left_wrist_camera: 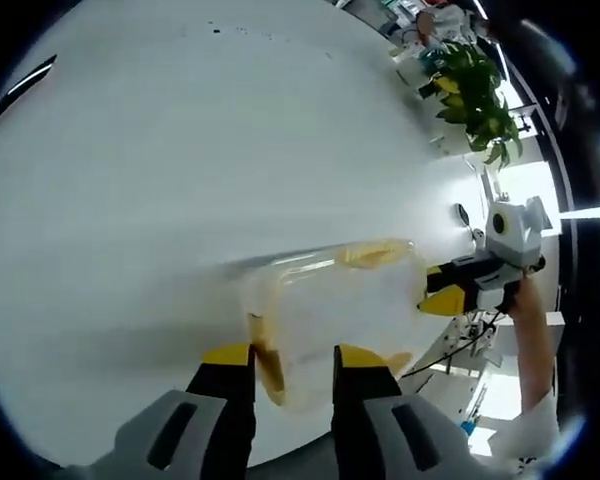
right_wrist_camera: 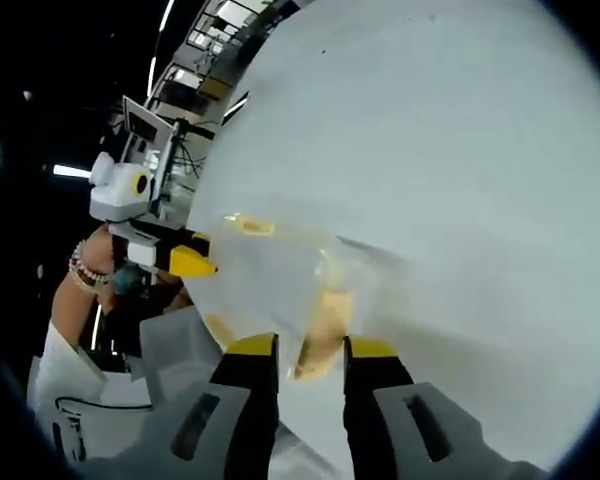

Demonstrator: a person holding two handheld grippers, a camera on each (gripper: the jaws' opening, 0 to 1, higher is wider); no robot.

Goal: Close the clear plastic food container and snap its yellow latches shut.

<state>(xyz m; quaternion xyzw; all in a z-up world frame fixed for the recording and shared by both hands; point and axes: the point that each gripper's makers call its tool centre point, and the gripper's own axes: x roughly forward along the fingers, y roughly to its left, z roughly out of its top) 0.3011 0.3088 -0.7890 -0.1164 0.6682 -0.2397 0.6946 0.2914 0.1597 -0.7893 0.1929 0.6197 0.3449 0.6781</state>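
1. Left gripper view: the container (left_wrist_camera: pixel 330 320) sits on the white table (left_wrist_camera: pixel 160 180), just ahead of the left gripper (left_wrist_camera: pixel 292 362), whose jaws stand narrowly apart around a yellow latch (left_wrist_camera: pixel 268 368) at its near end.
2. Right gripper view: the right gripper (right_wrist_camera: pixel 310 352) also has narrow jaws, straddling another latch (right_wrist_camera: pixel 325 330) at the opposite end; whether either gripper actually pinches is unclear.
3. Lid seating is blurred, so I cannot tell if it is fully down.
4. Risk: pressing a latch over a crooked lid could leave it unsnapped.
5. Uneven pushes from both ends may slide or tip the light container on the smooth table.
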